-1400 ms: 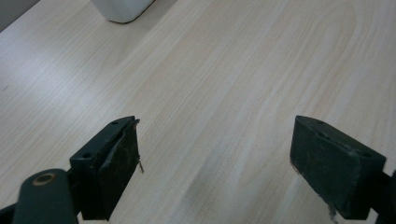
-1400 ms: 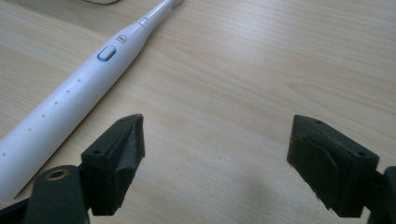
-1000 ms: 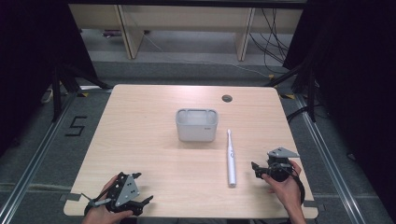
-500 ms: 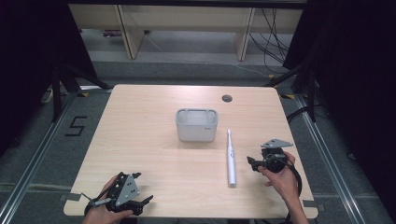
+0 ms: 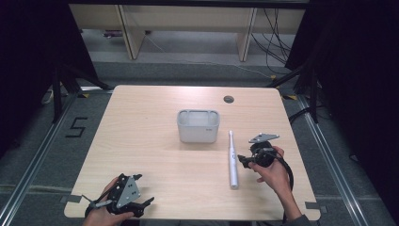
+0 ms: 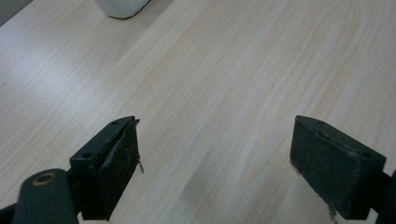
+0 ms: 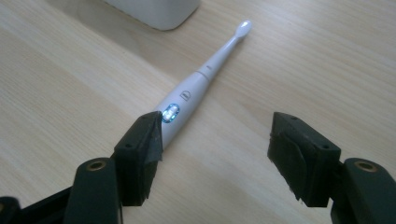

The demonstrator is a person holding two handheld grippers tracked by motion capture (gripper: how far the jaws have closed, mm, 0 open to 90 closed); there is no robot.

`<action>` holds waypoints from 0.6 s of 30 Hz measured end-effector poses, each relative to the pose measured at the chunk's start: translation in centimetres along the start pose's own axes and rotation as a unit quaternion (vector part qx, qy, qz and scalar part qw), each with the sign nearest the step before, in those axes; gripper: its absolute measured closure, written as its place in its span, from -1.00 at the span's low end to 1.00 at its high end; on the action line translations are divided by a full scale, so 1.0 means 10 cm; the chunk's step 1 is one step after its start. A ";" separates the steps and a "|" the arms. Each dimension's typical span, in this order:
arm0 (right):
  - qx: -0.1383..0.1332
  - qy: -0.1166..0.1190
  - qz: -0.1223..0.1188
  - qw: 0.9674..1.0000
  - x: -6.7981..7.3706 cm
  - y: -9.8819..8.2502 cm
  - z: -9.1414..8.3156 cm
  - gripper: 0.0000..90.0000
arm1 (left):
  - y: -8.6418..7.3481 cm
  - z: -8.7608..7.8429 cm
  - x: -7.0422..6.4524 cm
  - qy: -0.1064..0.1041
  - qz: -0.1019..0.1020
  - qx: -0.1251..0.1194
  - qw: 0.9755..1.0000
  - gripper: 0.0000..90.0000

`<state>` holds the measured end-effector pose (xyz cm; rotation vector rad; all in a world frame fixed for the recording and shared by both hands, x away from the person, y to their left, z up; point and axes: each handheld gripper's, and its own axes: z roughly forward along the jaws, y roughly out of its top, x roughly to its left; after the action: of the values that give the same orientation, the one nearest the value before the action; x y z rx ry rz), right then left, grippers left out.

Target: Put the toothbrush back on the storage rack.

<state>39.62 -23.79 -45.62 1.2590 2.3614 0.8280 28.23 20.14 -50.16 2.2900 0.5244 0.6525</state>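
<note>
A white electric toothbrush lies on the wooden table, its head pointing to the far side. In the right gripper view the toothbrush shows a lit blue spot on its handle, and the handle's near end runs behind one jaw. My right gripper hovers just right of the handle, open; its jaws have just been closing, with bare table between them. A white tub stands left of the brush head. My left gripper rests at the near left edge, open and empty.
A dark round hole sits in the table near its far edge. The tub's corner shows far ahead of the left jaws, and its base stands beyond the toothbrush. Rails and cables run along the floor around the table.
My right hand has moved left and away, closer to the toothbrush handle, rising a little. My left gripper has stayed where it was.
</note>
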 end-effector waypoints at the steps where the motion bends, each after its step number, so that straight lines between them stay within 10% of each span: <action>1: 0.000 0.000 0.000 1.000 0.00 0.00 0.00 -0.19 | 0.00 0.00 0.00 0.000 0.001 0.001 1.000 -0.66; 11: 0.015 0.013 -0.021 1.000 0.13 0.09 0.13 -0.15 | 0.00 0.00 0.00 -0.001 -0.002 -0.001 1.000 -0.66; 18: 0.010 0.026 -0.047 0.999 0.21 0.10 0.16 0.25 | 0.00 0.00 0.00 -0.001 -0.003 -0.001 1.000 -0.66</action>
<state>39.99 -21.02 -46.27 1.1374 2.4539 0.8200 28.20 20.18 -50.17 2.2860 0.5274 0.6471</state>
